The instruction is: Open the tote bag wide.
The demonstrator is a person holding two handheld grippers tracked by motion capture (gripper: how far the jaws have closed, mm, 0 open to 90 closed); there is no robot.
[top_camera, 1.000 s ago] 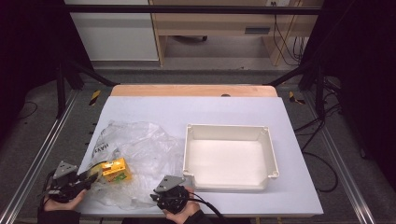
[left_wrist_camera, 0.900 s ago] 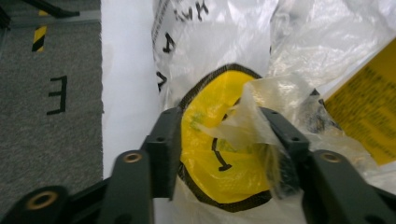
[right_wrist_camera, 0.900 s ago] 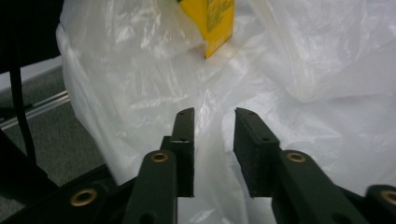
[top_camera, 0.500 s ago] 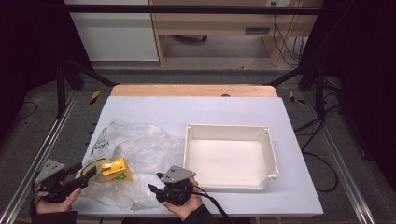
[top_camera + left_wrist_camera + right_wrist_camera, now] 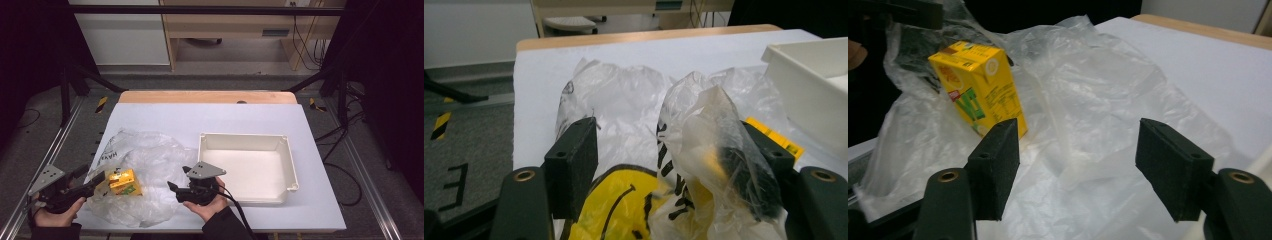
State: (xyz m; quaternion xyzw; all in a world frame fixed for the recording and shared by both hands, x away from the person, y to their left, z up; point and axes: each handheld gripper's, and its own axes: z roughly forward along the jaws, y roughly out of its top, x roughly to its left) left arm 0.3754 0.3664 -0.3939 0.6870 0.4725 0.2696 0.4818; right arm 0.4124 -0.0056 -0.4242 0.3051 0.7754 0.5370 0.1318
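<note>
Across the white table [image 5: 210, 120] I see the empty tray [image 5: 245, 172] on the right and the crumpled plastic bag [image 5: 145, 170] on the left, just beside it. My yellow carton [image 5: 123, 181] sits inside the bag near its mouth, so nothing is unpacked yet. My left gripper [image 5: 92, 185] stands wide, one jaw draped in bag film, gripping nothing. My right gripper [image 5: 172, 189] is wide open too, aimed at the carton [image 5: 980, 87], apart from it.
</note>
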